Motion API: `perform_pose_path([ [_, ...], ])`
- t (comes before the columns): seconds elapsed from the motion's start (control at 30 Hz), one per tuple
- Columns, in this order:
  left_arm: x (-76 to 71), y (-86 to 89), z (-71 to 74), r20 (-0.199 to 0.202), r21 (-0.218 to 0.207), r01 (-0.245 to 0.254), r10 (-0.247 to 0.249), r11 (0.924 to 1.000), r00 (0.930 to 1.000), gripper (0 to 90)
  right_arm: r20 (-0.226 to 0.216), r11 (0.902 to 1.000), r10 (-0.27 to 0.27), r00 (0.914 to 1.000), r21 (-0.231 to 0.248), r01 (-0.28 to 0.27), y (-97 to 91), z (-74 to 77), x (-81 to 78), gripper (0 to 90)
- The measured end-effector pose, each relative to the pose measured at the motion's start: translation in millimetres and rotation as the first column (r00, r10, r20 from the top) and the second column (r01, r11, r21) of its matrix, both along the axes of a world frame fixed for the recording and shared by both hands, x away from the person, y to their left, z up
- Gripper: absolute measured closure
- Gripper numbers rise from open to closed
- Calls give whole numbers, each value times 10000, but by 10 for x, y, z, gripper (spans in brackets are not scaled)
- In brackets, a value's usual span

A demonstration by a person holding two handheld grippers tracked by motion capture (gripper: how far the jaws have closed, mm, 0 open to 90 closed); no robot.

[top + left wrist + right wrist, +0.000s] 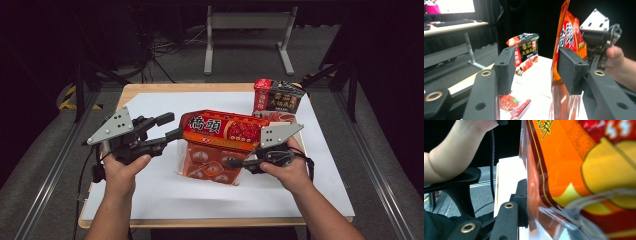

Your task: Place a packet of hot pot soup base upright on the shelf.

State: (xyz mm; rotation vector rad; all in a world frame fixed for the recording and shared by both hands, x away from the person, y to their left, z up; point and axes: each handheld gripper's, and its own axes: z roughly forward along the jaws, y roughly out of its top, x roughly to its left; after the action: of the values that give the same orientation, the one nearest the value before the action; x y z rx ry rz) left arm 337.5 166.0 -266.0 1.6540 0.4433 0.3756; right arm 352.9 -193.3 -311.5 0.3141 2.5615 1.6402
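glossy red-orange snack bag [220,142], right jaws clamping it, left jaws apart

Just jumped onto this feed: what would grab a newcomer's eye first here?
The big red-orange snack bag lifted over the middle of the white sheet, with a clear pack of small red packets hanging under it. The right gripper is clamped on its right end; the left gripper stands with its jaws open at the bag's left edge. Behind, at the table's far right corner, a dark and red pouch stands upright.
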Motion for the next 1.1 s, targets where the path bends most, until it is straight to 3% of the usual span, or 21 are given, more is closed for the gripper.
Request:
perform_pose_path([
  [0.1,26,19,-24,-86,169,-175,176,9997,9998,478,-191,9999,-85,9998,-60,84,-48,56,6,705],
  [0.27,99,41,-91,-322,714,-639,664,9954,9973,455,-130,9991,-375,9992,-194,372,-127,152,27,705],
  [0.53,197,133,-170,-694,792,-976,1032,9921,9922,437,7,9949,-938,9956,-363,938,-276,275,108,704],
  [0.8,317,269,-277,-1189,834,-1510,1603,9850,9799,432,250,9889,-1394,9899,-484,1404,-406,442,168,704],
  [1.0,404,348,-365,-1262,1038,-2039,2163,9735,9681,426,386,9856,-1612,9862,-451,1629,-472,543,203,704],
  [1.1,453,395,-422,-1489,1059,-2151,2294,9708,9619,422,608,9829,-1728,9831,-538,1761,-503,592,222,704],
])
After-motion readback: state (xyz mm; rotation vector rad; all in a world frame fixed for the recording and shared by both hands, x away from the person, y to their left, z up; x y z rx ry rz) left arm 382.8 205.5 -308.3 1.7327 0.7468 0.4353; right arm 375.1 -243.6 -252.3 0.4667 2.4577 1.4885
